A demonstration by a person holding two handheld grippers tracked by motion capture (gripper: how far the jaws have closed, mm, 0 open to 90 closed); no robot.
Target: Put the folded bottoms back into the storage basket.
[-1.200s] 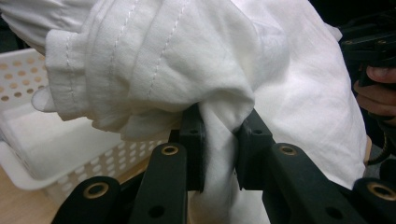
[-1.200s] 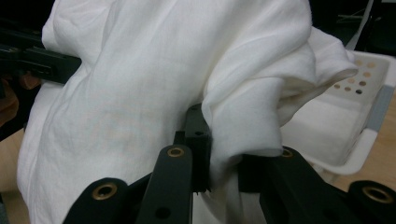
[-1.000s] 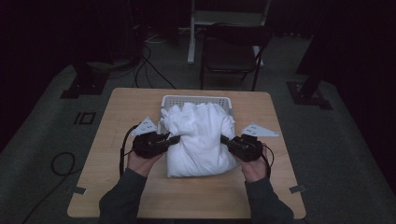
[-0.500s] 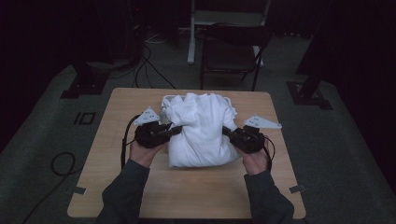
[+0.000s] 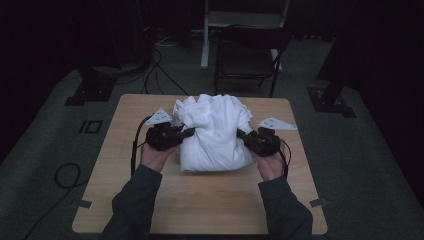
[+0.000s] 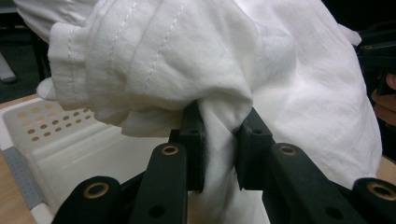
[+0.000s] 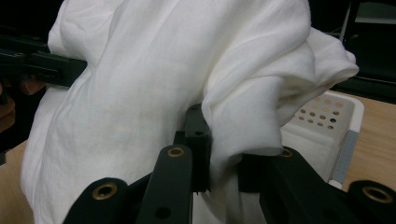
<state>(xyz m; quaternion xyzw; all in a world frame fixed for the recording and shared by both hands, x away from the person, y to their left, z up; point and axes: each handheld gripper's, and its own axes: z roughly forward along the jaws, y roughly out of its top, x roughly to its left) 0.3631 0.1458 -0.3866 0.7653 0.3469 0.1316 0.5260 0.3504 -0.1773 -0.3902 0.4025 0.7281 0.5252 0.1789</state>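
While the white garment [image 5: 215,132] hangs bunched over the middle of the wooden table [image 5: 200,205] in the high view, the left gripper [image 5: 186,133] and right gripper [image 5: 242,135] pinch its two sides, lifted toward the far edge. Seen from the left gripper view, the jaws clamp a fold of cloth above the white perforated basket [image 6: 56,140]. Right gripper view: jaws likewise closed on fabric, basket [image 7: 327,126] behind. Judging by this, the lift is underway; next comes lowering the garment into the basket.
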